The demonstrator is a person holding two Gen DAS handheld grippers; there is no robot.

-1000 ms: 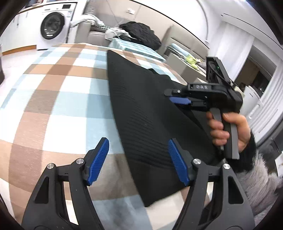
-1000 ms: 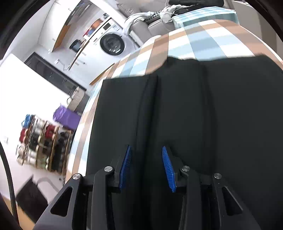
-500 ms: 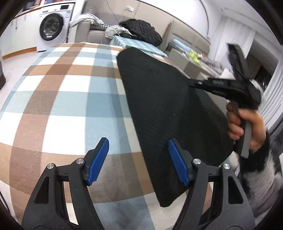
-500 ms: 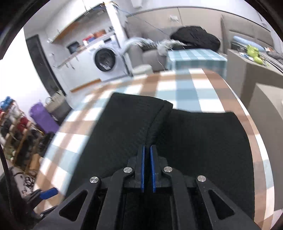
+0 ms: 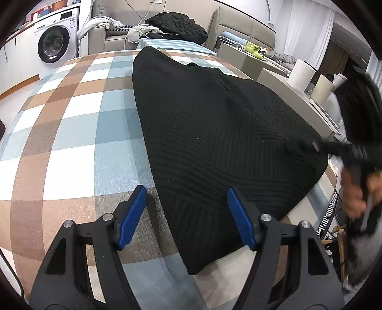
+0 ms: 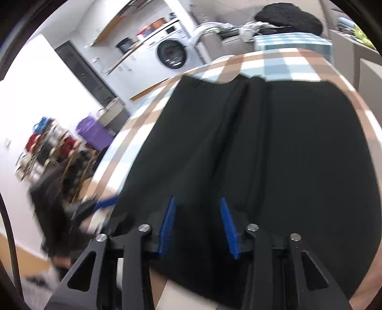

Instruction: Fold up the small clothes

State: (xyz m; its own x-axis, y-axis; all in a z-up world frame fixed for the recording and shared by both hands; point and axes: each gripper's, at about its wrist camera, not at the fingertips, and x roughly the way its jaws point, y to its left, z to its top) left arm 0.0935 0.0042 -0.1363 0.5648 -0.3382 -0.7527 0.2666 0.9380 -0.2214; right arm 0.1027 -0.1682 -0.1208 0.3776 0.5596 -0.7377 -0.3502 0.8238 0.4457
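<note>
A black ribbed knit garment (image 5: 214, 133) lies flat on the checked table, folded over lengthwise. My left gripper (image 5: 186, 217) is open and empty, hovering over the garment's near left corner. My right gripper (image 6: 197, 226) is open over the garment's near edge (image 6: 238, 155), with a raised fold line running away from it. The right gripper also shows blurred in the left wrist view (image 5: 334, 147), at the garment's right edge.
The checked brown, blue and white tablecloth (image 5: 71, 133) covers the table. A washing machine (image 5: 55, 40) and a sofa with a dark pile (image 5: 176, 22) stand behind. Paper rolls (image 5: 300, 74) sit on a side table at right. A shoe rack (image 6: 47, 147) stands on the floor.
My right gripper was shut on the garment's fold half a second ago, carried it over, and has now opened and let it go. The garment now lies flatter. My left gripper stayed open.
</note>
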